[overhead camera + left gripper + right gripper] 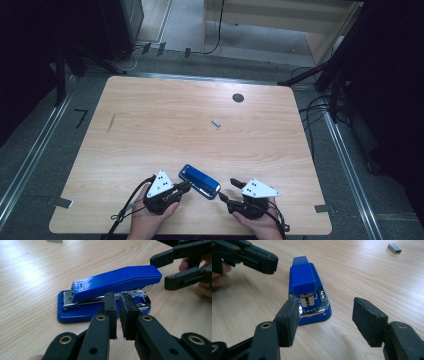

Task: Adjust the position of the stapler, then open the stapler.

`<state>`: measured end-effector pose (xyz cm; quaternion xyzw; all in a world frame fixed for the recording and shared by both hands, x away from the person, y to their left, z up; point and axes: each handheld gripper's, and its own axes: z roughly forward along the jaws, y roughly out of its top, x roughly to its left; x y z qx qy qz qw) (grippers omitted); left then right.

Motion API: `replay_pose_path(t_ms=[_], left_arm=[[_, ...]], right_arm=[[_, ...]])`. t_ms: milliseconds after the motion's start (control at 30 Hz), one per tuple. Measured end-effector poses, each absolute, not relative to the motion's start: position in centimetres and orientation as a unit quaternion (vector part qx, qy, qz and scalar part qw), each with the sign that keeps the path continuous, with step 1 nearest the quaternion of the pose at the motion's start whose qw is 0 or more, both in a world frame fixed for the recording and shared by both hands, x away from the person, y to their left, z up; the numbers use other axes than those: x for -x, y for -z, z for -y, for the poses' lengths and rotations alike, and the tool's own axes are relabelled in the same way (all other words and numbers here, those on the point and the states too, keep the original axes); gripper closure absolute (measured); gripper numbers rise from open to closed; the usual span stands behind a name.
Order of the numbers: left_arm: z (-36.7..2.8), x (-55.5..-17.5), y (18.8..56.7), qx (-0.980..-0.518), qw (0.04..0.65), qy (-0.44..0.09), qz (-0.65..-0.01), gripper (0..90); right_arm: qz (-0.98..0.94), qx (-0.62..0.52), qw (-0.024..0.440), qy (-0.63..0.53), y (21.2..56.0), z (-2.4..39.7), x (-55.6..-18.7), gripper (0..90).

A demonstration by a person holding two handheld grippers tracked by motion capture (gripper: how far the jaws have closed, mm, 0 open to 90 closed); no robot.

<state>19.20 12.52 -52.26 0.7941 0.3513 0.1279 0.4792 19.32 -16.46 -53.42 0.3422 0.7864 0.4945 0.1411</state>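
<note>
Blue stapler (199,181) lies diagonal on surface (165,120) betw. both grippers. Left gripper (118,316): jaws clenched, empty, beside its long side. Right gripper (329,321): jaws released, probably nearer, facing its front end.

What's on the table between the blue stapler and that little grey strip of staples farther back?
Nothing: in the high view, bare wood runs from the stapler to the staple strip.

Each black gripper (184,188) carries a pale triangular top plate, brass-ringed pivots, and trailing black cable.
</note>
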Motion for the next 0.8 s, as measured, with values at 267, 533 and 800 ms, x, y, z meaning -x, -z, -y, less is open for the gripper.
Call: replay_pose_path(t_ms=[267,533,800], left_arm=[[-11.66,-19.47,52.93,-0.804,0.479,-0.127,-0.329,90.0],[-11.54,-19.62,53.02,-0.794,0.493,-0.134,-0.329,90.0],[-11.77,-19.85,52.93,-0.791,0.494,-0.129,-0.336,90.0]], right_arm=[[-0.785,-0.339,0.131,-0.501,53.68,16.89,-19.31,50.2],[-0.79,-0.336,0.121,-0.499,53.82,16.59,-18.75,64.1],[-0.788,-0.352,0.104,-0.494,53.75,16.98,-18.76,90.0]])
